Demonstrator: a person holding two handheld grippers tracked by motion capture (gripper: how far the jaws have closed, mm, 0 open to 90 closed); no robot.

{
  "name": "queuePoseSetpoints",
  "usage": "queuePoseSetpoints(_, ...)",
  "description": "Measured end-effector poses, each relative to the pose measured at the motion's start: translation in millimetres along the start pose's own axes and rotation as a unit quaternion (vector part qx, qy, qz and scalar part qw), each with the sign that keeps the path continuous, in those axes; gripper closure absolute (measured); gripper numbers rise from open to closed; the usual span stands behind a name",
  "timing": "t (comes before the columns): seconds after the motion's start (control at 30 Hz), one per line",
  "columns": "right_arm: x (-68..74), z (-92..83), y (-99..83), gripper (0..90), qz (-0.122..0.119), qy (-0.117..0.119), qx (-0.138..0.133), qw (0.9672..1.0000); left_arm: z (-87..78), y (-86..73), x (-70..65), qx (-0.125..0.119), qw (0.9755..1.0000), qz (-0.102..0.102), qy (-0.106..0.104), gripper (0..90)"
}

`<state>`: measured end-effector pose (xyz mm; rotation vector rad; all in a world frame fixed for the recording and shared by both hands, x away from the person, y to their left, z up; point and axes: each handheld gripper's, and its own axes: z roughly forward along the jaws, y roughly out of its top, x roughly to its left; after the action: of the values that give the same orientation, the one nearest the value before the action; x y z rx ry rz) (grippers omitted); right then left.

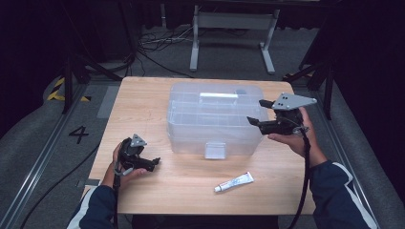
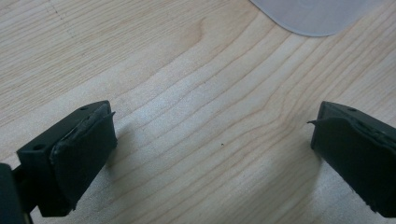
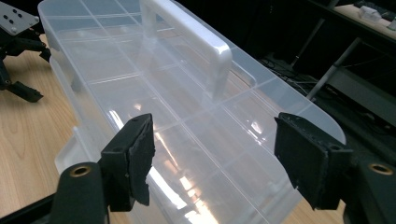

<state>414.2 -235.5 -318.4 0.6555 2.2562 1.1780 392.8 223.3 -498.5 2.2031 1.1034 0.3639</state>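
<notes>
Nearest the person a small white tube [image 1: 234, 182] lies untouched on the table [image 1: 143, 109], the left gripper [image 1: 154, 162] rests beside it with jaws apart and empty, and farther off the right gripper [image 1: 257, 112], jaws wide and empty, hovers at the closed clear plastic box [image 1: 215, 125], whose front latch appears unopened.

Count on my tabletop [image 1: 143, 95]: one clear plastic storage box [image 1: 215, 119], lid closed, with one white handle [image 1: 218, 95] on top and one front latch [image 1: 214, 150]. One small white tube [image 1: 234, 182] with one white cap. I carry two tongs: one left tongs [image 1: 154, 162] and one right tongs [image 1: 256, 112], each with two black jaws, both sets standing apart with nothing between them. One grey three-cornered plate sits on each. On the floor, one painted numeral four [image 1: 79, 134].
</notes>
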Motion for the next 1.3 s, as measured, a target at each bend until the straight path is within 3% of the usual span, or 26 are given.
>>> queuePoseSetpoints(0.77,-10.2,42.1,27.3,38.1,0.009,0.016,0.039,0.9991,-0.2,-0.2,-0.1,0.0,1.0,0.001,0.001,0.7)
queuePoseSetpoints(0.87,-10.4,48.0,28.8,44.8,0.007,0.011,0.052,0.9986,-0.3,-0.2,-0.3,0.0,1.0,0.0,0.002,0.7)
queuePoseSetpoints(0.93,-10.5,49.3,30.1,48.5,0.007,0.012,0.045,0.9989,-0.4,-0.2,-0.4,0.0,1.0,0.0,0.002,0.7)
queuePoseSetpoints(1.27,-10.6,61.6,35.4,56.1,0.012,0.009,0.061,0.998,-0.3,-0.2,-0.3,0.0,1.0,-0.001,0.001,0.7)
queuePoseSetpoints(1.3,-11.5,64.0,37.5,61.2,0.012,0.009,0.06,0.9981,-0.2,-0.2,-0.2,0.0,1.0,0.0,0.001,0.7)
